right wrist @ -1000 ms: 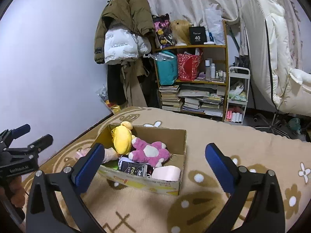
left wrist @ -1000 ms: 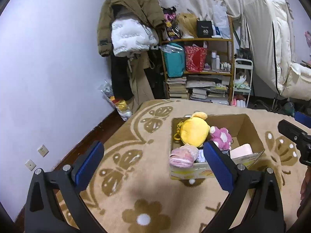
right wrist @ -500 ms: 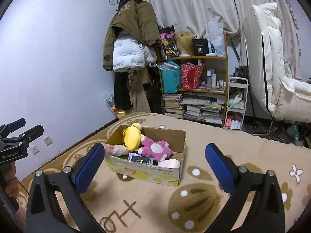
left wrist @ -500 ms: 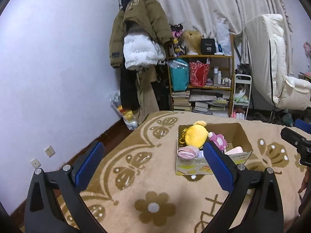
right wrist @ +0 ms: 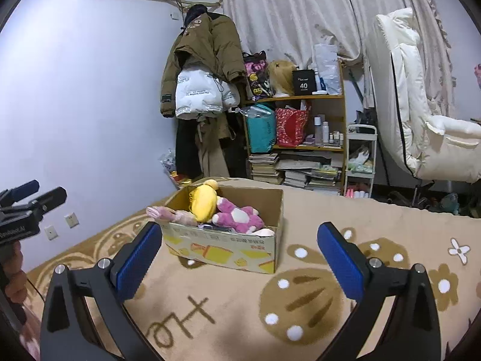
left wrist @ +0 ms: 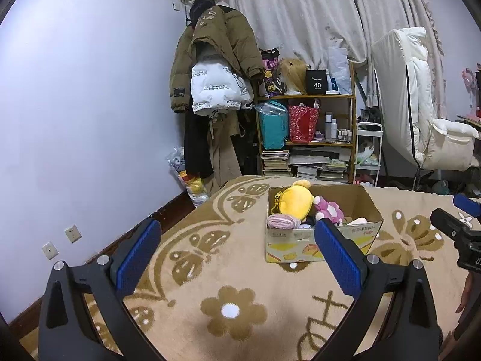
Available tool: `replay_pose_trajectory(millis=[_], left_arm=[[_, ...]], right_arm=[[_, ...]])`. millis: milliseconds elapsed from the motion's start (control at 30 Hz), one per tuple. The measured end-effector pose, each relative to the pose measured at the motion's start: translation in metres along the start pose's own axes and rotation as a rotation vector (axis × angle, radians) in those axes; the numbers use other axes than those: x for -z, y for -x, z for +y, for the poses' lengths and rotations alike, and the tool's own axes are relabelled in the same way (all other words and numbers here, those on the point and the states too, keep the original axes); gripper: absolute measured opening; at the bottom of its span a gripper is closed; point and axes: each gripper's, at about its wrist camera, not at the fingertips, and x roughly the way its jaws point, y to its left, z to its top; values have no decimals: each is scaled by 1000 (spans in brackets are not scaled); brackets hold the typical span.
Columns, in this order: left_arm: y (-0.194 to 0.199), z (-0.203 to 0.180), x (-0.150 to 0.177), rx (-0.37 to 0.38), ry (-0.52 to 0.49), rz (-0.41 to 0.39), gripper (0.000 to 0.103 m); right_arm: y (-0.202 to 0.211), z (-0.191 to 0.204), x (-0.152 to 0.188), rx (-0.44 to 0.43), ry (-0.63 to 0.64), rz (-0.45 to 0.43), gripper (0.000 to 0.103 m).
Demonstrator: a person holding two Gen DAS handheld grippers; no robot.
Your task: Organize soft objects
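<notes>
Both grippers, left and right, wide open, empty, box of plush toys beyond.

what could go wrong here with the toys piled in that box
1. The pink rolled cloth hangs over the cardboard box rim and may slip onto the blanket.
2. The yellow plush sits heaped above the box wall, so a nudge could tip it out.
3. Both the left gripper and right gripper are open and empty; the light box may slide if bumped.
</notes>
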Motion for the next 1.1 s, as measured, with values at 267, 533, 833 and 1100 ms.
replay_pose_trajectory(millis=[267,533,833,1100], left_arm=[[-5,-10,28,0,-22,33,101],[-10,-17,32,22,-19,41,101],[-20,-11,36,19,11,63,101],[-27,-16,39,16,2,75,101]], right_arm=[[-9,-7,27,21,17,25,103],[-13,-16,35,39,-4,34,103],[-17,-16,37,53,0,47,103],[-20,-16,39,52,2,52,103]])
